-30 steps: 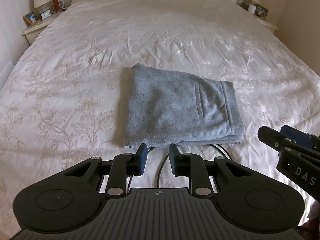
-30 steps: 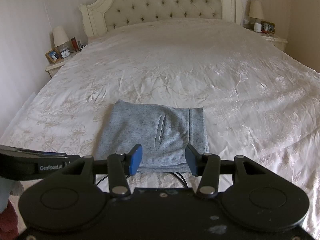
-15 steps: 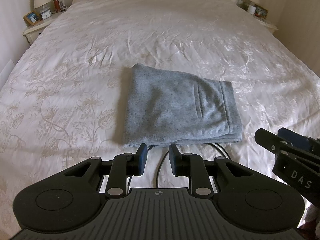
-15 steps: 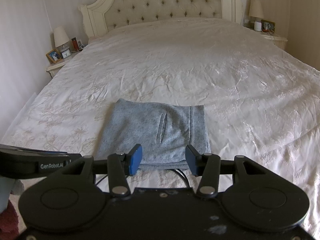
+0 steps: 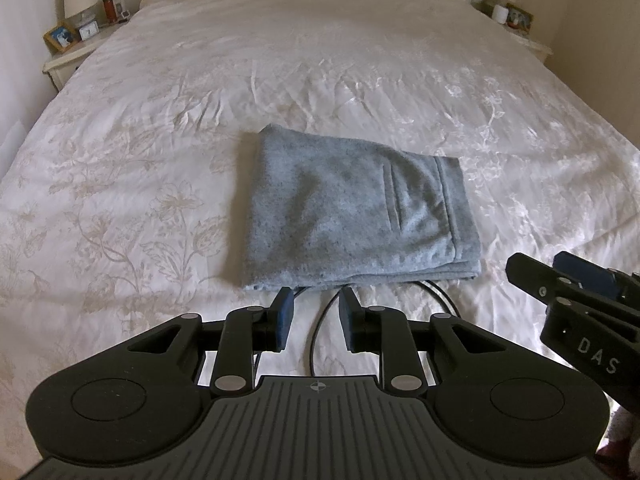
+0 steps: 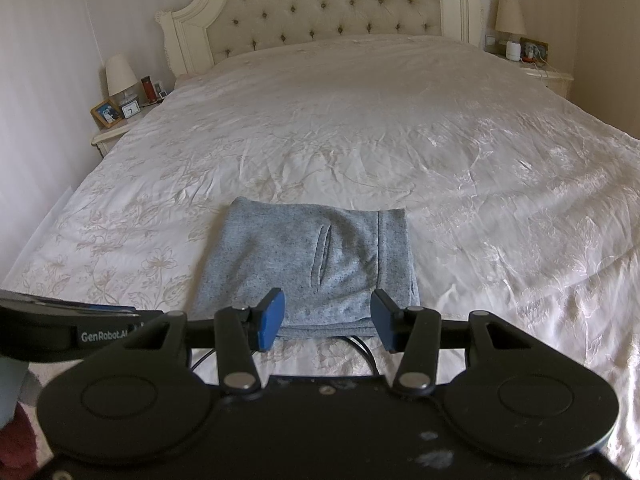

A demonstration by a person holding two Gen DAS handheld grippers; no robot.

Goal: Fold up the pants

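Observation:
The grey pants (image 5: 352,208) lie folded into a compact rectangle on the white bedspread (image 5: 160,140), waistband to the right and a pocket slit on top. They also show in the right wrist view (image 6: 312,268). My left gripper (image 5: 315,312) is open and empty, just short of the near edge of the pants. My right gripper (image 6: 326,318) is open and empty, held above the near edge of the pants. The right gripper also shows at the right edge of the left wrist view (image 5: 576,292).
A black cable (image 5: 320,328) lies looped on the bedspread just in front of the pants. A tufted headboard (image 6: 320,8) stands at the far end. Nightstands with lamps and small items flank the bed (image 6: 120,116) (image 6: 532,64).
Both grippers have drawn back slightly from the pants. The pants lie unmoved.

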